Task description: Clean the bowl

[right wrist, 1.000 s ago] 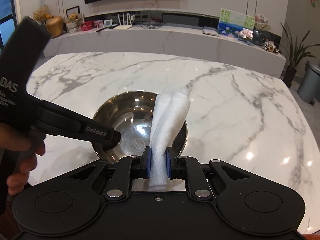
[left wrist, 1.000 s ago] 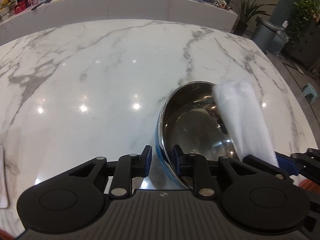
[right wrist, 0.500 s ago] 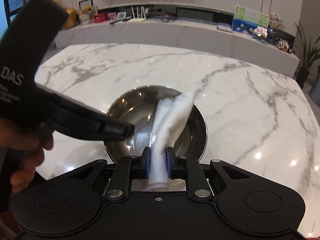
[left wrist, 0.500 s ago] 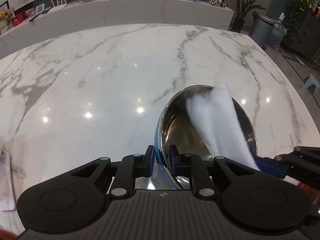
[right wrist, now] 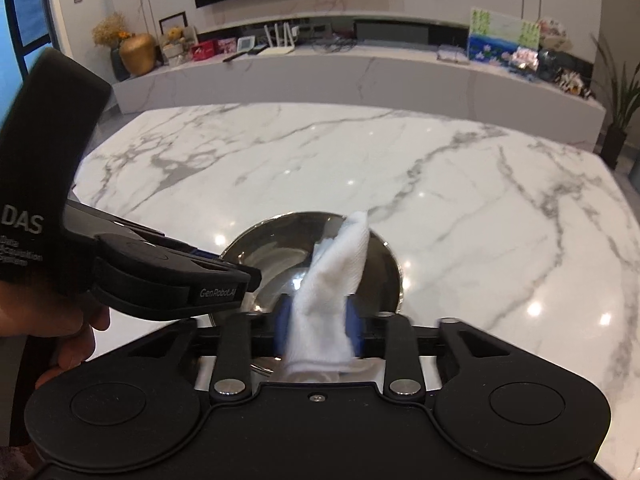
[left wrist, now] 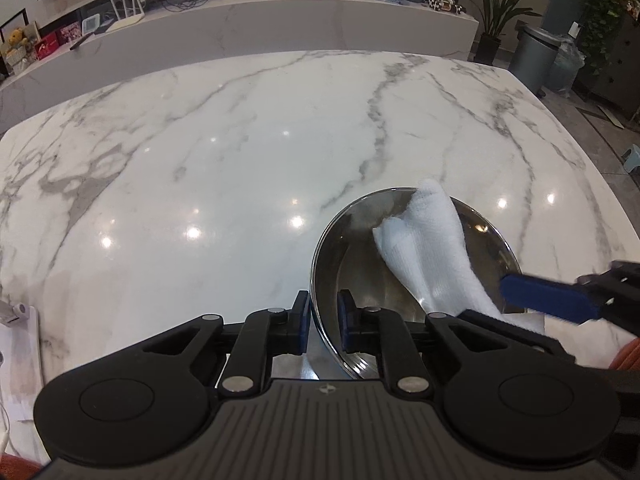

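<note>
A shiny steel bowl (left wrist: 356, 248) with a blue outer wall sits on the white marble table (left wrist: 240, 160). My left gripper (left wrist: 323, 322) is shut on the bowl's near rim. My right gripper (right wrist: 320, 324) is shut on a white cloth (right wrist: 340, 264), which hangs over the bowl (right wrist: 276, 252) and reaches into it. In the left wrist view the cloth (left wrist: 432, 256) lies across the bowl's inside, with the right gripper's blue fingers (left wrist: 548, 300) at the right. In the right wrist view the left gripper (right wrist: 240, 280) comes in from the left at the bowl's rim.
A white paper or card (left wrist: 16, 344) lies at the table's left edge. A long marble counter (right wrist: 360, 72) with small items runs behind the table. A bin (left wrist: 536, 56) and plants stand beyond the right edge.
The cloth has moved across the bowl's inside towards its far left wall. The right gripper has shifted and looks blurred. The left gripper has kept its hold on the rim.
</note>
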`<state>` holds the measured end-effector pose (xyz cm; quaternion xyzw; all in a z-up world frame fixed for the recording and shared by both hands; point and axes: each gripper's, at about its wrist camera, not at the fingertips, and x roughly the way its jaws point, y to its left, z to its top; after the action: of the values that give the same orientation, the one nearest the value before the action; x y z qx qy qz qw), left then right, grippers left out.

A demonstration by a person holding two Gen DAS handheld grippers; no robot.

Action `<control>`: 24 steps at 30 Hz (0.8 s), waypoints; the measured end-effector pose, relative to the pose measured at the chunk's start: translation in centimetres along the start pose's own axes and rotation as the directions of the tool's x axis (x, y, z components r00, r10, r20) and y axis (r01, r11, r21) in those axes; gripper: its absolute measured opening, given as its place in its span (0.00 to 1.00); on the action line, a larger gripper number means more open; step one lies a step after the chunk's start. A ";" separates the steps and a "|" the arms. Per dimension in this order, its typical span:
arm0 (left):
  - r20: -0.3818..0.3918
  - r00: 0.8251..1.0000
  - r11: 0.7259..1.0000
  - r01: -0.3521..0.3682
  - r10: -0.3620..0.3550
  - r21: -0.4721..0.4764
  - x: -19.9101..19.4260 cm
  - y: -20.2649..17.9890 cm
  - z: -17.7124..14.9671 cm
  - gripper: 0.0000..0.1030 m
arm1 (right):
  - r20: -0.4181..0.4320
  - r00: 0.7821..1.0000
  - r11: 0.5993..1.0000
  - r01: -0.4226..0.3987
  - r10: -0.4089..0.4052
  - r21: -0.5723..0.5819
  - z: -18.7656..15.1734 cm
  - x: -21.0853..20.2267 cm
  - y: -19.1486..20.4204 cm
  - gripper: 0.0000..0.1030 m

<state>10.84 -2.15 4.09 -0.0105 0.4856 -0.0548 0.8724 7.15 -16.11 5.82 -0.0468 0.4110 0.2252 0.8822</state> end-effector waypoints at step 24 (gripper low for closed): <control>-0.074 0.993 0.993 0.090 -0.096 -0.081 1.3 0.6 -0.6 0.18 | -0.131 0.991 0.996 0.025 -0.036 -0.087 -0.3 3.3 0.0 0.12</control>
<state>11.09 -1.72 2.65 -0.0648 0.5200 -0.0767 0.8482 8.79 -15.00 3.14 -0.1053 0.4578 0.2253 0.8536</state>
